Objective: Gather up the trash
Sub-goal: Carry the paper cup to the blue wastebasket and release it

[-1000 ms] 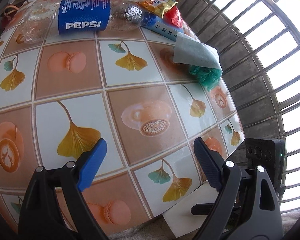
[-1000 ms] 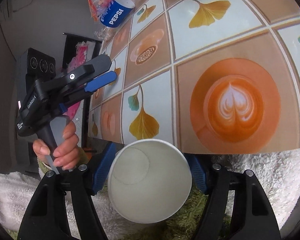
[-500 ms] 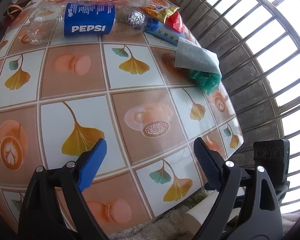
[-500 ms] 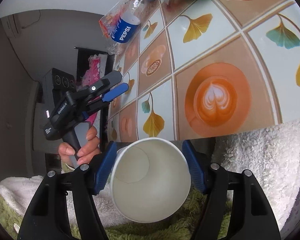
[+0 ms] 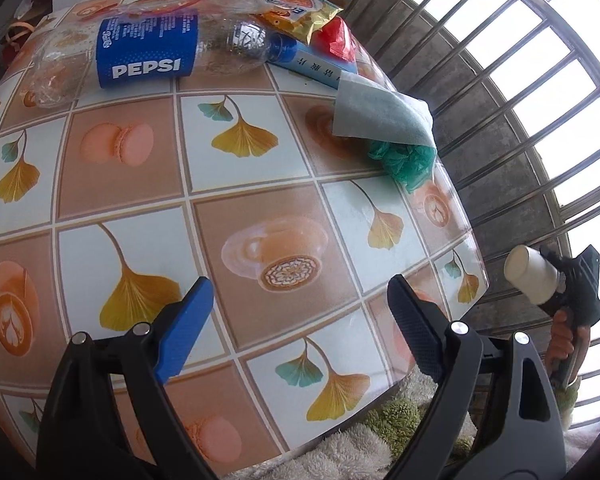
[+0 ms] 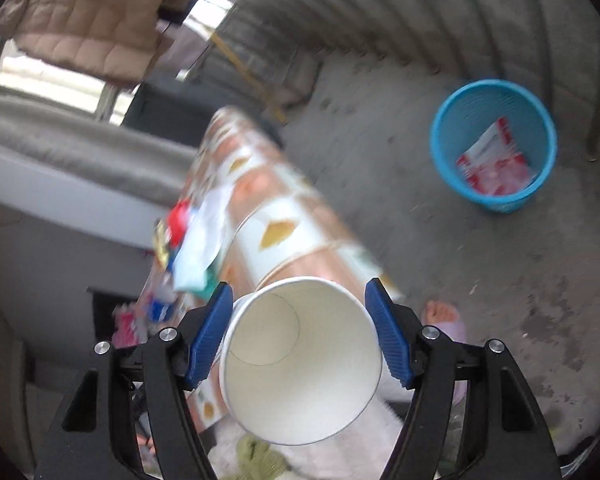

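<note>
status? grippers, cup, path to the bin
Right gripper shut on paper cup, off the table. Left gripper open, empty, over the table. Blue bin on the floor ahead, nothing between.

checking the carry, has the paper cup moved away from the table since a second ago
Yes. The cup, in the right tongs, was at the table's near edge; now the table lies off to the left and the blue bin is in view ahead.

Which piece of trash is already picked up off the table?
The white paper cup, shut between the right hand-held gripper. The Pepsi bottle, snack packet and green bag lie on the table.
</note>
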A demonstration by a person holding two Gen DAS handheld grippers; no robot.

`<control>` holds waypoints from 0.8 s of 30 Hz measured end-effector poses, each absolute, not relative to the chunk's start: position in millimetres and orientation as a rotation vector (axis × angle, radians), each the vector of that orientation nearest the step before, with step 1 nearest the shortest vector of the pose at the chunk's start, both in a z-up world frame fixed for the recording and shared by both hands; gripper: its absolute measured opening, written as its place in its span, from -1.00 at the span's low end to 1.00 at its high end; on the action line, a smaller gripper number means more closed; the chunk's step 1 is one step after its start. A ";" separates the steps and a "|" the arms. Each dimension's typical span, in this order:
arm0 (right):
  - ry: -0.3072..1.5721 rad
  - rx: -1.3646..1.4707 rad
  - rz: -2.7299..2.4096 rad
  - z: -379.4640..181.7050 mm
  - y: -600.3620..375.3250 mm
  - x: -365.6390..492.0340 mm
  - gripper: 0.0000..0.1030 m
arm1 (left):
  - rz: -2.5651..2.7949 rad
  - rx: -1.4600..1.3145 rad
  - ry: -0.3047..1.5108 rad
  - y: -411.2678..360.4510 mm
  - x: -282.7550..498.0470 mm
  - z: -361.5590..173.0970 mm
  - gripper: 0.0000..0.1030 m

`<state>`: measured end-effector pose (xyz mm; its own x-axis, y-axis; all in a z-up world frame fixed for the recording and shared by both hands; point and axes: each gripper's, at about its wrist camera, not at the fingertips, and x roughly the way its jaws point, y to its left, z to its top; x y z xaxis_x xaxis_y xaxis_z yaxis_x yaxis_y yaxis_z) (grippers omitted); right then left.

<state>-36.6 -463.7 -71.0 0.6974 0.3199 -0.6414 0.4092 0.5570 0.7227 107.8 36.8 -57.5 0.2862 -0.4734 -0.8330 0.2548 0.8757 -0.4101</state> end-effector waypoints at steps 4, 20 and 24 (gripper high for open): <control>0.781 1.000 -0.278 -78.9 -521.6 -28.6 0.30 | -0.480 -0.163 1.172 20.1 110.0 -54.1 0.63; 0.819 0.934 -0.654 -149.7 -632.7 28.7 0.31 | -0.505 -0.005 1.119 -36.4 144.9 -63.4 0.64; 0.832 0.927 -0.663 -162.5 -636.9 38.8 0.30 | -0.526 0.011 1.122 -42.0 150.6 -70.1 0.65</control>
